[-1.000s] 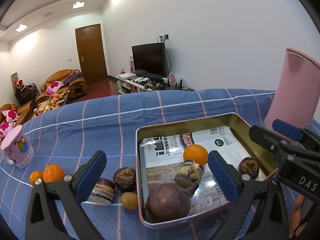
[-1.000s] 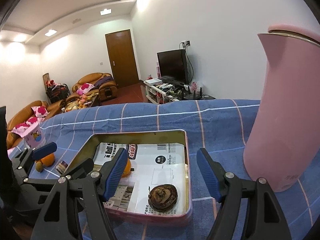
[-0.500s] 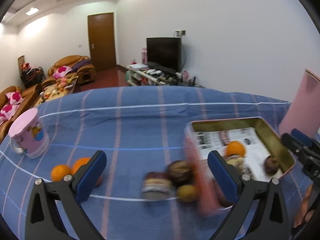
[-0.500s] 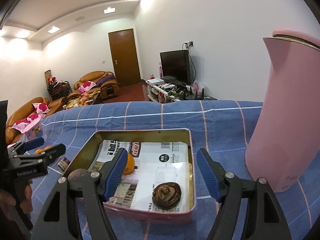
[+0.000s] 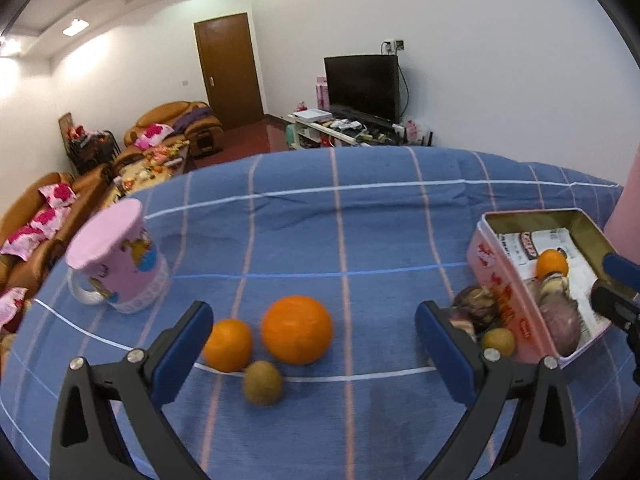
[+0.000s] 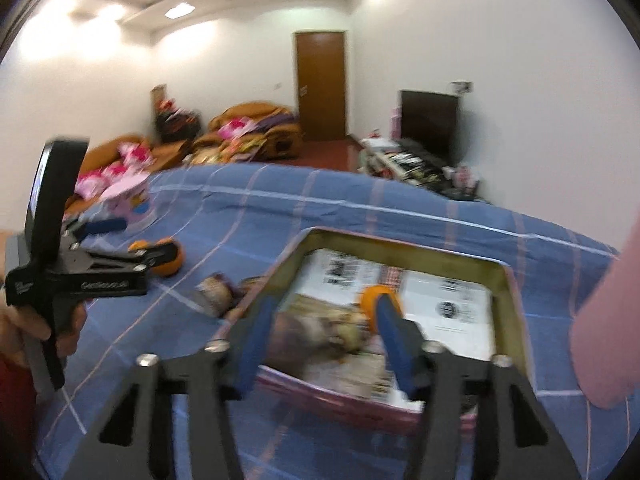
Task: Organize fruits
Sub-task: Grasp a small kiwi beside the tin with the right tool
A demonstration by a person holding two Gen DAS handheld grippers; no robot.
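- Fruits loose on the blue checked cloth [image 5: 340,216], left to right: small orange [image 5: 228,345], brownish kiwi-like fruit [image 5: 263,382] nearest the camera, large orange [image 5: 297,329]; all three touching or nearly so.
- Left gripper [image 5: 314,344]: jaws spread wide, nothing held, hovering above this cluster with the large orange roughly between the pads.
- Judged step: pick a loose fruit for the tin. Best to centre on the large orange, descend straight, and close on its widest part so that it does not roll; neighbours sit close, so a pad may nudge them.
- Pink mug [image 5: 120,258], far left: mouth faces away; contents not visible.
- Dark fruits [image 5: 476,304] and a small yellowish one [image 5: 498,341] lie outside, against the tin's left wall.
- Tin [image 5: 496,276], right: paper-lined, holds a small orange [image 5: 552,264], a large purple fruit [image 5: 562,326], and a knobbly brown piece between them.
- Right gripper [image 6: 324,336]: jaws partly open, empty, above the tin's near edge; view blurred.
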